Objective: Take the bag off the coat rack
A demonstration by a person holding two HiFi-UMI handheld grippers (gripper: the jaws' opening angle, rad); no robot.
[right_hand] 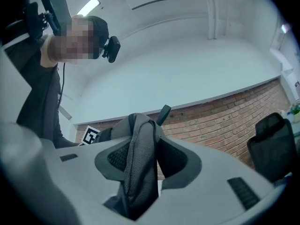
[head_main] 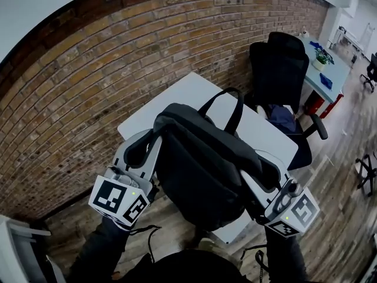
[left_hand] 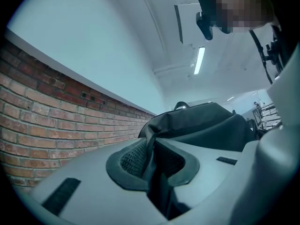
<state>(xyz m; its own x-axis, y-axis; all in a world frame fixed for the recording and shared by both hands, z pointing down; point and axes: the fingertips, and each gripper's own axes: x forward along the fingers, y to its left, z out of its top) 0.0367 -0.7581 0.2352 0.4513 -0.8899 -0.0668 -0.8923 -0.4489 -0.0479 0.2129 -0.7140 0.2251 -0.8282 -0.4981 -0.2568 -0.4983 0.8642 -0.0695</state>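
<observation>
Left gripper (left_hand: 151, 161) and right gripper (right_hand: 140, 161) fingers clamp the bag (head_main: 200, 170) above the table (head_main: 182, 93) edge, chair (head_main: 280, 69) behind.

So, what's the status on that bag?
Left hand-held gripper and right hand-held gripper both shut on bag. Bag over table. Nothing blocking it.

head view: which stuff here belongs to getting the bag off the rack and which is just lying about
In the job: black fabric backpack; left gripper and right gripper, each clamped on it.
Lying about: white rectangular table; black office chair; pale blue desk with a small potted plant.
</observation>
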